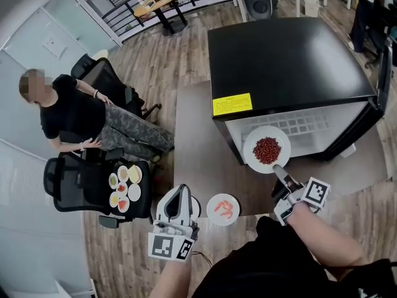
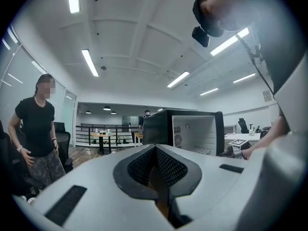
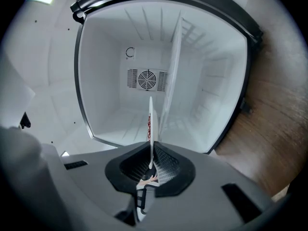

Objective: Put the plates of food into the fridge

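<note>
Bright, even office light comes from ceiling strips point(image 2: 90, 62), which flare white. Fridge interior point(image 3: 144, 57) is near blown out; its black top point(image 1: 279, 54) carries a soft sheen (shadows faint, diffuse). Heavy fisheye bending in every view, dark vignette in both gripper views; closest foreground slightly soft.

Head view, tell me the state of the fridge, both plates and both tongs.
fridge: door open.
plate of red food: gripped by its rim, in front of the fridge opening.
plate of shrimp: resting on the table, untouched.
right tongs: shut on the plate of red food.
left tongs: shut, empty.
</note>
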`<state>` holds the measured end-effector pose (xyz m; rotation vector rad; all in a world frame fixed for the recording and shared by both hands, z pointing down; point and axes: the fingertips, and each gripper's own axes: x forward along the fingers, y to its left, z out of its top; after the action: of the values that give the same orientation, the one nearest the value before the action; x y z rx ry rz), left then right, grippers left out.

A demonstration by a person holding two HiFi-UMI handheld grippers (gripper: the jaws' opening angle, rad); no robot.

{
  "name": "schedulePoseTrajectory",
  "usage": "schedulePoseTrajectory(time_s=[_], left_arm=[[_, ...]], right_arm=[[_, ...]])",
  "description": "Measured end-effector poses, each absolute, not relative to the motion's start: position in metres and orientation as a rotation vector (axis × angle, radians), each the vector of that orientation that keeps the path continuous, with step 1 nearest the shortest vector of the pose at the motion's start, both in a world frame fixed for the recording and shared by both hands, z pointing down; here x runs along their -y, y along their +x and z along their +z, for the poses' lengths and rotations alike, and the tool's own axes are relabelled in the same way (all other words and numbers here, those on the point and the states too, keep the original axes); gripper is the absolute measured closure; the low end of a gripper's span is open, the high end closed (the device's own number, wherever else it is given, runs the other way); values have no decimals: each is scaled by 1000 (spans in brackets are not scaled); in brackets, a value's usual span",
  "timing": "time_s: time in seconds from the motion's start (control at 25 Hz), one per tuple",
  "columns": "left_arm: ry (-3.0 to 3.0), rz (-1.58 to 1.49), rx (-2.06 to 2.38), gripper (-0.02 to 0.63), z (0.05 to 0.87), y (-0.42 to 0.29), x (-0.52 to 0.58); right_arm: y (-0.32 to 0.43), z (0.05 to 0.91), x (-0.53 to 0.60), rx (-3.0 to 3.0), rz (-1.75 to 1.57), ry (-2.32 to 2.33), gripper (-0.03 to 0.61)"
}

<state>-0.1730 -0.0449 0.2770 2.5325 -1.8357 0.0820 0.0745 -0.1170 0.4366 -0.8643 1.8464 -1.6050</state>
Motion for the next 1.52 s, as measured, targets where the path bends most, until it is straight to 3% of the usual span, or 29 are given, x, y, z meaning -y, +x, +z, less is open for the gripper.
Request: schedulePoseTrajectory(time_s=[1.52], left_arm=[[2412,83,1938,611,279,-195,113]], right_arm=[[73,449,229,-1738,-1748,-1040,557]])
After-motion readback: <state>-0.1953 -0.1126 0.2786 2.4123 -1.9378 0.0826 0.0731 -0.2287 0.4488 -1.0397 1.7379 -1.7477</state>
